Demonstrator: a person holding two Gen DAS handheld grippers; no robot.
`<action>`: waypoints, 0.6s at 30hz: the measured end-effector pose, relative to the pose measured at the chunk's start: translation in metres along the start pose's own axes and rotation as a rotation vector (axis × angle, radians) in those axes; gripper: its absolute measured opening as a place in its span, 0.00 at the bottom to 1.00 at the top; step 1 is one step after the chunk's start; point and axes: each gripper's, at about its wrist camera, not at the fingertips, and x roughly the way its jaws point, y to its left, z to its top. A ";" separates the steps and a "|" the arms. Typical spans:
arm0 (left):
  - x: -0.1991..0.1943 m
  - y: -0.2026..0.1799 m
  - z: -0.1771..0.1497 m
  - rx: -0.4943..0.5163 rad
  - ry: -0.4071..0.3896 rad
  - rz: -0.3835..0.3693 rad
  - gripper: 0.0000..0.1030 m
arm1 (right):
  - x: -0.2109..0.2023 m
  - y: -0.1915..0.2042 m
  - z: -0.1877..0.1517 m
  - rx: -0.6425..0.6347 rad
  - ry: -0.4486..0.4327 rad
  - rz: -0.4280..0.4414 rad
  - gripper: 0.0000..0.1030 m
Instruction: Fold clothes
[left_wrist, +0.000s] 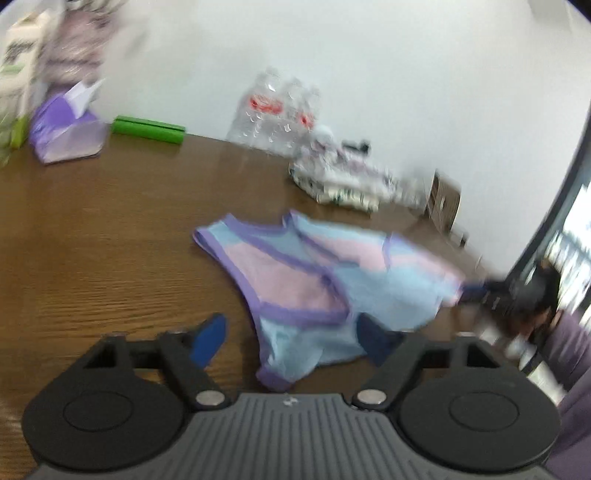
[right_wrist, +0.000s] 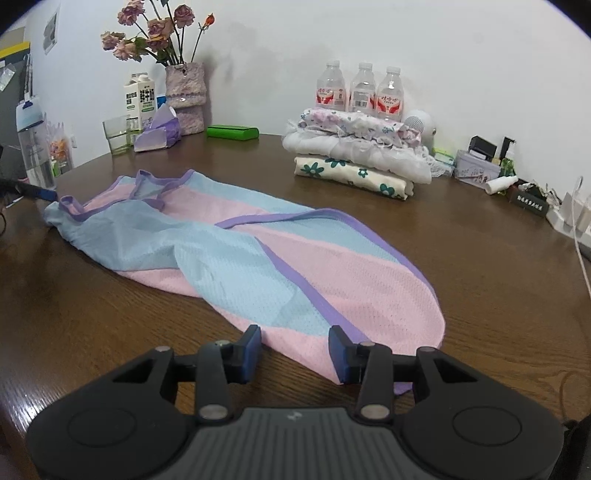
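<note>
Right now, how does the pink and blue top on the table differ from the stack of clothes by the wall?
The pink and blue top lies spread out and rumpled mid-table; the stack of clothes is folded in neat layers near the water bottles. The top is striped with purple trim; the stack is white and floral. The top sits between the open fingers of the right gripper; nothing touches the stack. Both rest on the wooden table.

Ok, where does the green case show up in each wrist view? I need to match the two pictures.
Left wrist view: green case lies upper left, at the table's far edge against the wall, right of the purple tissue pack.
Right wrist view: green case sits upper centre-left, at the far edge, right of the knitted vase.
Shared landmark: the water bottles, to the case's right in both.
</note>
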 end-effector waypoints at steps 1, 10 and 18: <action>0.005 -0.005 -0.001 0.030 0.014 0.013 0.04 | 0.001 0.000 0.000 0.000 0.001 0.003 0.36; 0.002 0.012 0.027 -0.111 -0.017 0.297 0.32 | -0.021 -0.009 0.000 -0.014 -0.025 0.031 0.26; 0.059 -0.080 0.014 0.074 -0.005 0.345 0.44 | 0.008 -0.034 0.012 0.035 0.069 0.036 0.01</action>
